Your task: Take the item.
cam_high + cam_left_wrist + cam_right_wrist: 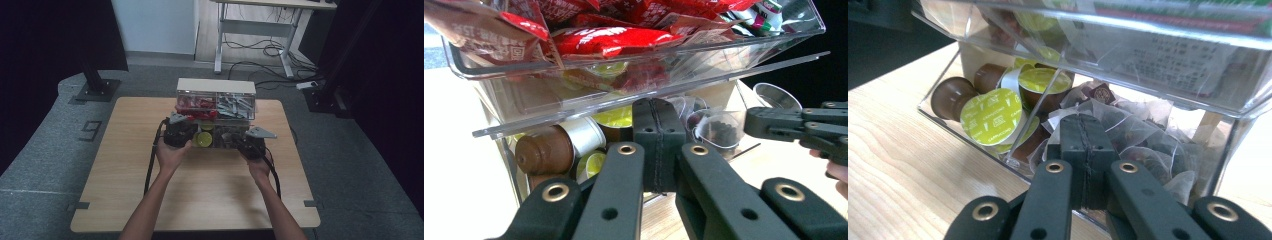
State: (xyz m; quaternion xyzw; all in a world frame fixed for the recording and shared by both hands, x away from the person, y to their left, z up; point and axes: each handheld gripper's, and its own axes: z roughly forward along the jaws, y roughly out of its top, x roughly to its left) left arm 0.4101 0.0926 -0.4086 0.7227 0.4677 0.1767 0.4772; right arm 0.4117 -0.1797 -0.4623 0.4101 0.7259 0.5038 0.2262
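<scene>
table: pale wooden table (200,195), grey floor around it
organiser: clear plastic two-tier organiser (216,111) at the far middle, holding red sachets, green-lidded capsules (991,116), tea bags
left gripper (659,125): pressed together, empty, at organiser's lower front
right gripper (1083,137): pressed together, empty, at the tea bag compartment

One clear organizer (216,100), one table (200,195), two grippers: left (186,125), right (239,141).

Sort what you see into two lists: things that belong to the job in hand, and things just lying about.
In the job: left hand-held gripper, right hand-held gripper, clear organiser box, coffee capsules, tea bags.

Lying about: desk, floor cables, stand base.
</scene>
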